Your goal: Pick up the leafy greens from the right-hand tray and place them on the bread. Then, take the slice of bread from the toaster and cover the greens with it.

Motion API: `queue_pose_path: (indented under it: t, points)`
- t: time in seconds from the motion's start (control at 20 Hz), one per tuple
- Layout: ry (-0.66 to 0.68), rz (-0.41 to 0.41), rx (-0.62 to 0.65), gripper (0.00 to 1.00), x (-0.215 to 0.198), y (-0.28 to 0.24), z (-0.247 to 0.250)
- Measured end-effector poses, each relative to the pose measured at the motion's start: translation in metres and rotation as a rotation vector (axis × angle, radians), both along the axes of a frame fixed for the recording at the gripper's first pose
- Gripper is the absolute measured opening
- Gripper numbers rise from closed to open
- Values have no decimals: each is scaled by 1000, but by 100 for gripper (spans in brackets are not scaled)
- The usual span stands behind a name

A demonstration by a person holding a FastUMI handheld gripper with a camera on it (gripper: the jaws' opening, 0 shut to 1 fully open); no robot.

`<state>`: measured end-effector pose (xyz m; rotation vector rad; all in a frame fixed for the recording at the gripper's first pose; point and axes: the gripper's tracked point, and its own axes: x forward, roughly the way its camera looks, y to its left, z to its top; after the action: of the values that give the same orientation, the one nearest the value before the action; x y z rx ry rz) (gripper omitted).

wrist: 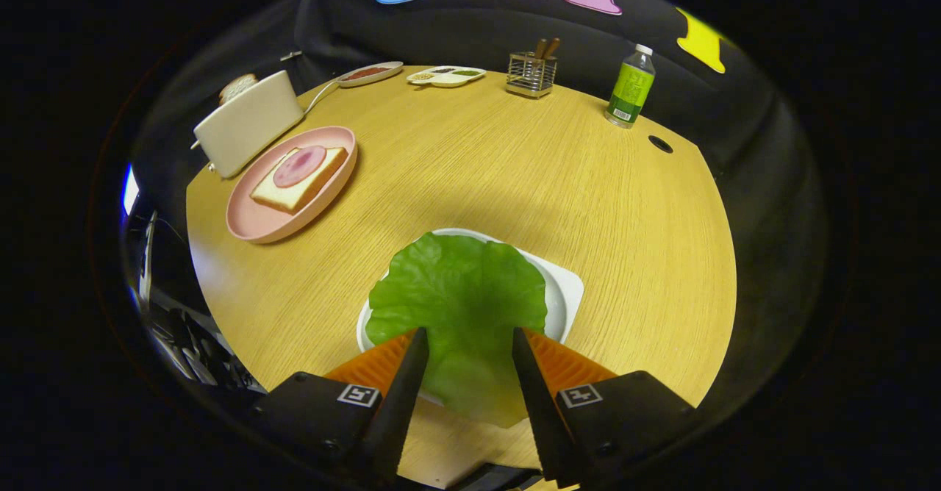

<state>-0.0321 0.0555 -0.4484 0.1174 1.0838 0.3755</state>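
A staged recording booth set up like a kitchen: black cloth wall (470,42) behind a round wooden table (514,182) holding a toaster (246,123), plates, a utensil rack (531,73) and a bottle (631,87)

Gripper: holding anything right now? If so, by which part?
Nothing is clearly held. The gripper is open, its fingers apart with the near part of the lettuce leaf between them over the white tray; neither finger visibly presses on the leaf.
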Motion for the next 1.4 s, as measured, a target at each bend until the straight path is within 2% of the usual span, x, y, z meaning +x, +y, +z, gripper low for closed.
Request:
queue_pose_path:
  t: [0.15,0.25,0.4,0.45,0.55,1.0,1.4]
  points:
    - [43,45,-1,71,-9,2,-4]
    - [30,79,-3,62,-10,6,-3]
    - [6,113,-25,11,-11,8,1]
    - [5,116,-39,7,-10,9,-2]
    - [-22,104,-49,7,-7,6,13]
    - [-211,-56,-5,7,23,11,121]
    - [-293,-79,87,7,35,87,204]
